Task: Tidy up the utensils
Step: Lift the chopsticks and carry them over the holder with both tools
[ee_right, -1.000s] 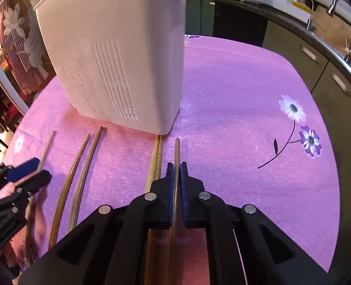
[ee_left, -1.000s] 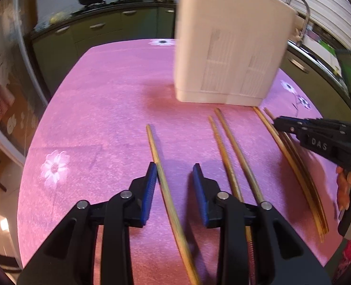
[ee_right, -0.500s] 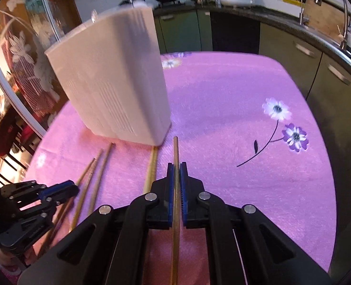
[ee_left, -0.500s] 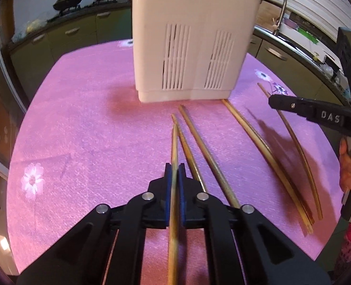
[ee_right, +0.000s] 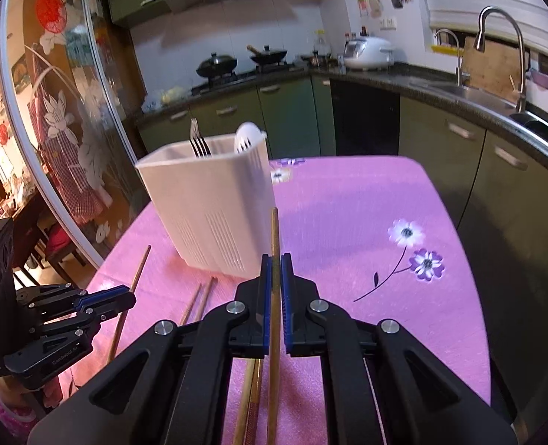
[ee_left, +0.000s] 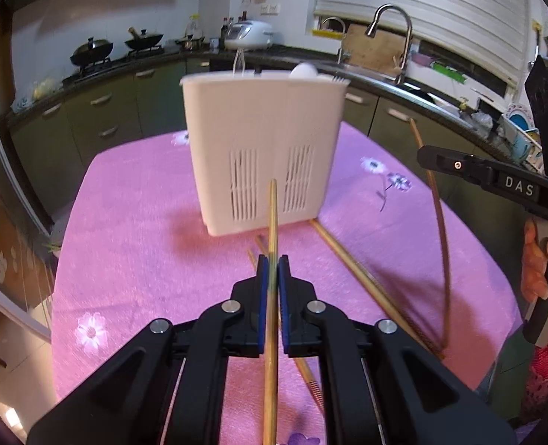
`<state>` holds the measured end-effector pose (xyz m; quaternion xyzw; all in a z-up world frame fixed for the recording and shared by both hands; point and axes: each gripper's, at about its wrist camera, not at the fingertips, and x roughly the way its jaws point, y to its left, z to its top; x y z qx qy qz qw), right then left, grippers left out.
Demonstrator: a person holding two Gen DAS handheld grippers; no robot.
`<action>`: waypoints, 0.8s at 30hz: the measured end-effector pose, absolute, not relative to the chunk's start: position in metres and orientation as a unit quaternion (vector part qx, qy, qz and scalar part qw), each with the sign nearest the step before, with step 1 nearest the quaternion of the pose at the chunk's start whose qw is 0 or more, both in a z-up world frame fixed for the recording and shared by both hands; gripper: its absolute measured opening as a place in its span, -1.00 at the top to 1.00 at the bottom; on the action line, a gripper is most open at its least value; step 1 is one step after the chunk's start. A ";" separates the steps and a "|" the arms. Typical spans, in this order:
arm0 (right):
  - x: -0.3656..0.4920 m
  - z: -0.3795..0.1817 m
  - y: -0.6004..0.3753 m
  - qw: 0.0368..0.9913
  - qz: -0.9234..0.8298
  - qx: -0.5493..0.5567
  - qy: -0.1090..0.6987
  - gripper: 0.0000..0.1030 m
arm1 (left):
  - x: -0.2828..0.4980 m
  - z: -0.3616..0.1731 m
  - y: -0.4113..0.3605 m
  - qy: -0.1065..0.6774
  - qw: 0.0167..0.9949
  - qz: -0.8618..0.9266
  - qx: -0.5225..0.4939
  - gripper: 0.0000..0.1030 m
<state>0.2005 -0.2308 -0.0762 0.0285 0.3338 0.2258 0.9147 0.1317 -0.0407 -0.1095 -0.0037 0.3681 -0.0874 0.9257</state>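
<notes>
My left gripper (ee_left: 273,261) is shut on a bamboo chopstick (ee_left: 273,215), lifted off the pink table. Its tip points at the white utensil holder (ee_left: 263,148) just ahead. My right gripper (ee_right: 276,259) is shut on another chopstick (ee_right: 274,233), also raised and aimed at the holder (ee_right: 207,207). The holder contains a fork (ee_right: 198,144) and a white slotted spoon (ee_right: 248,137). Loose chopsticks (ee_left: 352,263) (ee_right: 196,300) lie on the cloth in front of the holder. Each gripper shows in the other's view: the right gripper (ee_left: 424,155) and the left gripper (ee_right: 127,296).
The pink flowered tablecloth (ee_right: 366,222) ends near green kitchen cabinets (ee_right: 441,155) on the right. A sink tap (ee_left: 392,37), woks (ee_left: 92,52) and a rice cooker (ee_right: 370,52) sit on the counter behind. A glass door (ee_right: 70,148) stands to the left.
My left gripper closed on a chopstick that lay on the table and lifted it. My right gripper rose with its chopstick. The holder now looks lower and farther off in both views.
</notes>
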 end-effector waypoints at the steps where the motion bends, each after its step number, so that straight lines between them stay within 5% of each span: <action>1: 0.198 -0.073 -0.232 0.917 0.225 0.031 0.329 0.89 | 0.130 -0.105 -0.042 0.366 0.926 -0.092 -0.004 0.89; 24: 0.161 0.023 -0.242 0.954 0.202 0.071 0.208 0.89 | 0.137 -0.001 -0.034 0.279 0.948 -0.154 -0.011 0.89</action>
